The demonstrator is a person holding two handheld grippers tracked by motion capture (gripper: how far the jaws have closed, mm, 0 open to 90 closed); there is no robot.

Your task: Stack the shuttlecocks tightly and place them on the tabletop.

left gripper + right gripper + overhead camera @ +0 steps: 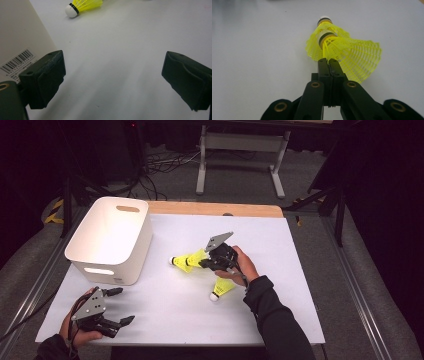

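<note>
My right gripper [329,61]: jaws pressed together, pinching the skirt edge of two nested yellow shuttlecocks [342,48] at mid-table. My left gripper [118,306]: jaws wide apart, holding nothing, near the white bin [111,238]. A third shuttlecock [221,289] lies beside my right hand [243,266].

White bin [22,37] cut off at left edge, barcode label [17,62] partly behind claw, print seemingly unreadable

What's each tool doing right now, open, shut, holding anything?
Left tool: open, holding nothing, low over the table beside the white bin.
Right tool: shut on the skirt of a yellow shuttlecock.
</note>
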